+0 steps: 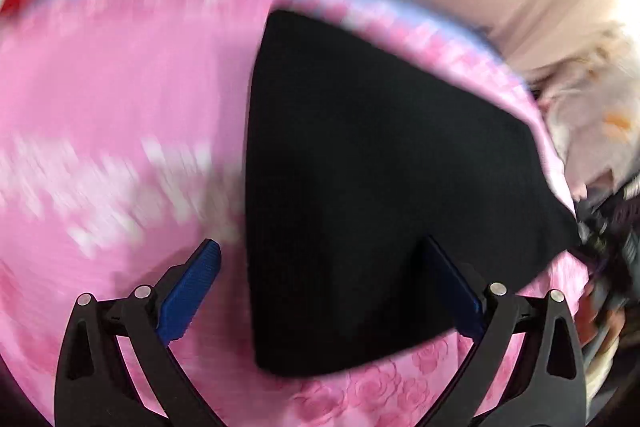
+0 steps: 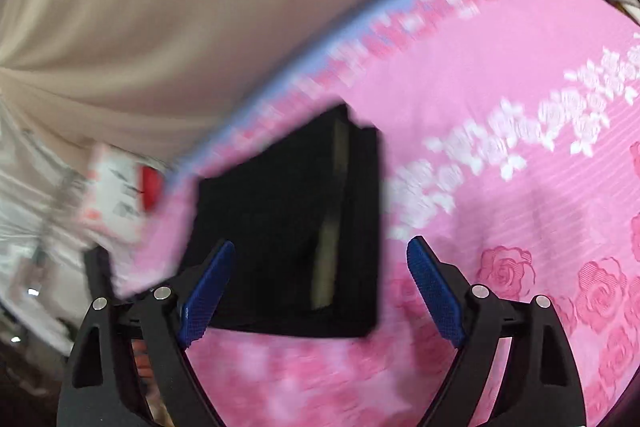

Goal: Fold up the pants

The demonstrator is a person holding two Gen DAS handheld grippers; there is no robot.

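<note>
The black pants (image 1: 360, 187) lie folded into a compact block on a pink rose-patterned bedspread (image 1: 100, 107). In the right wrist view the pants (image 2: 280, 227) show stacked layers with a pale strip along one fold. My left gripper (image 1: 324, 263) is open and empty, hovering over the pants' near edge; its right finger overlaps the black cloth. My right gripper (image 2: 320, 267) is open and empty, just above the folded block's near edge. Both views are motion-blurred.
The bedspread (image 2: 520, 107) has a blue-trimmed far edge. Beige fabric (image 2: 160, 7) hangs beyond it. A white and red package (image 2: 120, 187) lies off the bed's left side. Pale crumpled cloth (image 1: 592, 107) sits at the right.
</note>
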